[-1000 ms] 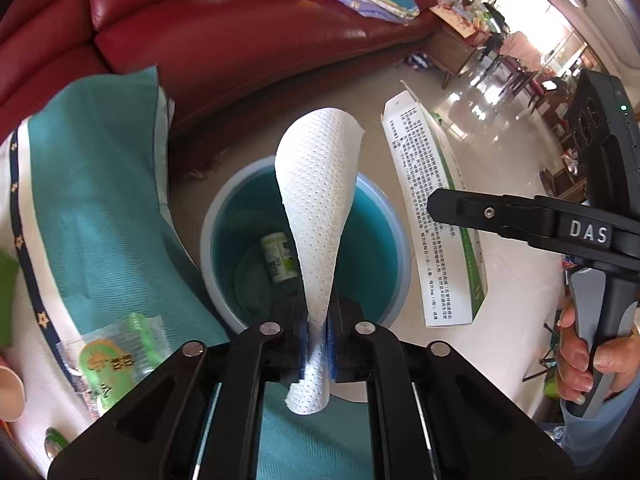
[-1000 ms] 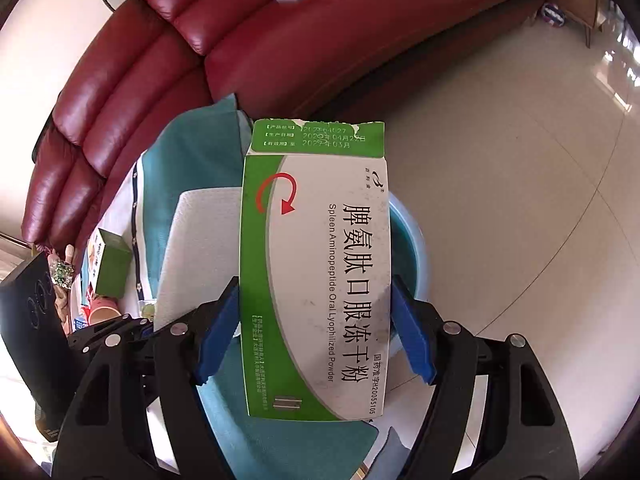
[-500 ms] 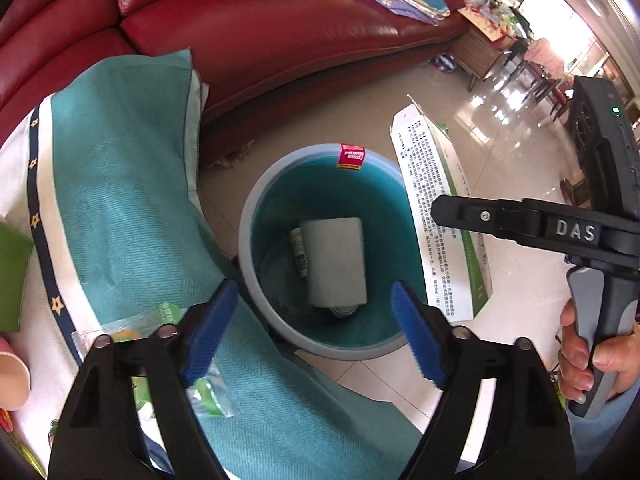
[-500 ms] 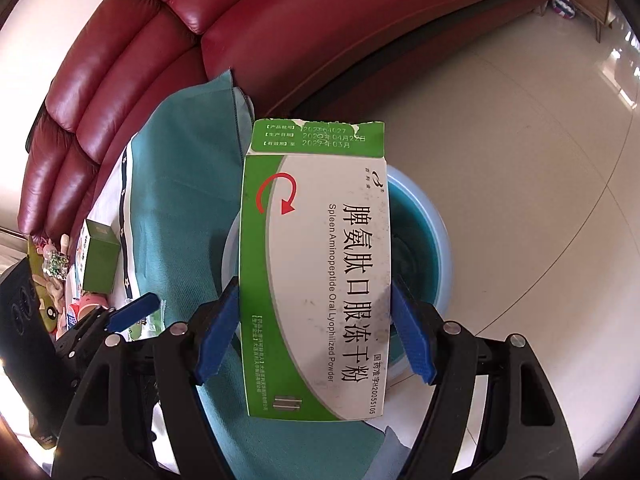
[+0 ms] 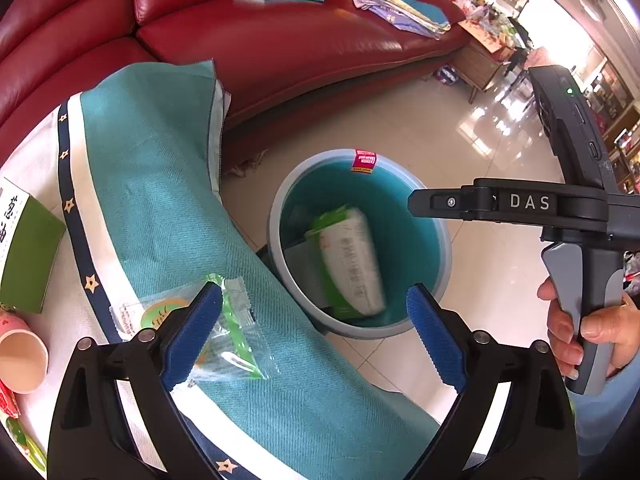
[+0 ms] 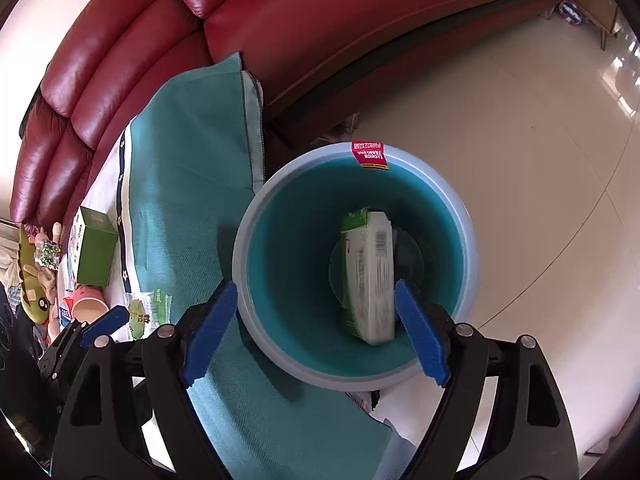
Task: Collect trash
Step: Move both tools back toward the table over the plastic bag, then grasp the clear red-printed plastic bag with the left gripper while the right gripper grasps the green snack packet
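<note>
Both claws have let go since a second ago: the tissue that the left claw (image 5: 314,334) pinched is gone from it, and the box (image 6: 370,276) has left the right claw (image 6: 316,330) and now lies tilted inside the bin (image 6: 464,216), blurred, likely not yet settled. Left jaws stand wide and are widening, nothing between them. Right jaws are opening too, pads clear of the box.

Next trash: wrapper (image 5: 224,334) on the teal cloth (image 5: 160,184) over the counter, just under the left claw's left finger. It looks thin, clear, crinkly plastic; probably very light, limp, slippery. Best to pinch a raised edge or the sealed end, not the flat middle, and avoid catching cloth.

Green carton (image 5: 24,248) and paper cup (image 5: 22,358) sit further left; both light, crushable, so grip gently across the sides.
</note>
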{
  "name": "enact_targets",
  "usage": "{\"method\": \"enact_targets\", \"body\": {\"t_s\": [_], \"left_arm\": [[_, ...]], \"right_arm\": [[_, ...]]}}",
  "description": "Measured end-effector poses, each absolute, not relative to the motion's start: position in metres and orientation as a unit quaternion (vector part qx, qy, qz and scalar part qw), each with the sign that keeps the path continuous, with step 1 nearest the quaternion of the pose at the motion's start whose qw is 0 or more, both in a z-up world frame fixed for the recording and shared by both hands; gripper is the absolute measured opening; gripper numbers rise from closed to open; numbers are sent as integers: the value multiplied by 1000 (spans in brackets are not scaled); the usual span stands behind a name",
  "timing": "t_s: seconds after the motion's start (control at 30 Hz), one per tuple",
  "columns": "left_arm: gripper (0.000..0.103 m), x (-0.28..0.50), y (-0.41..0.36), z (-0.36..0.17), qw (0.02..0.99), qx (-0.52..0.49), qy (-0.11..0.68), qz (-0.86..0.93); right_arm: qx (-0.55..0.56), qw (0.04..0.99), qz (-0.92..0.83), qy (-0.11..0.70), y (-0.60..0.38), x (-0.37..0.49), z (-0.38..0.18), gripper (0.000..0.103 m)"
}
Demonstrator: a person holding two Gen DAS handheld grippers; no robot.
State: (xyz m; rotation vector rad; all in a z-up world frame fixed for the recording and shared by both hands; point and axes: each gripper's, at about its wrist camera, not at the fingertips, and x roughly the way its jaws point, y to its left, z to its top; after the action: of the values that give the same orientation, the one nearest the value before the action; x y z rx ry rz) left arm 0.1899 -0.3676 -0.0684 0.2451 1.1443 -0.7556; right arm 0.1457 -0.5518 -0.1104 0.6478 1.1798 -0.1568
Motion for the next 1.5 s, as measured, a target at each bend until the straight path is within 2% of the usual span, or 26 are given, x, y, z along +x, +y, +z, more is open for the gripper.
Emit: {"method": "enact_targets", "body": {"t_s": [0.37, 0.43, 0.73, 1.17, 1.5], "left_arm": [[94, 172, -324, -54, 775, 91, 522, -346], [94, 164, -310, -50, 780, 87, 518, -341], [95, 139, -230, -50, 796, 68, 523, -296], [95, 112, -113, -73, 828, -3, 532, -177], [95, 127, -95, -104, 810, -33, 569, -136]], "right_arm": [[272, 789, -68, 547, -511, 132, -83, 82], [262, 794, -60, 545, -496, 130, -77, 85], [223, 800, -11, 557, -416, 127, -73, 85], [186, 799, 29, 571, -337, 134, -84, 85], [144, 805, 13, 575, -329, 148, -89, 85]]}}
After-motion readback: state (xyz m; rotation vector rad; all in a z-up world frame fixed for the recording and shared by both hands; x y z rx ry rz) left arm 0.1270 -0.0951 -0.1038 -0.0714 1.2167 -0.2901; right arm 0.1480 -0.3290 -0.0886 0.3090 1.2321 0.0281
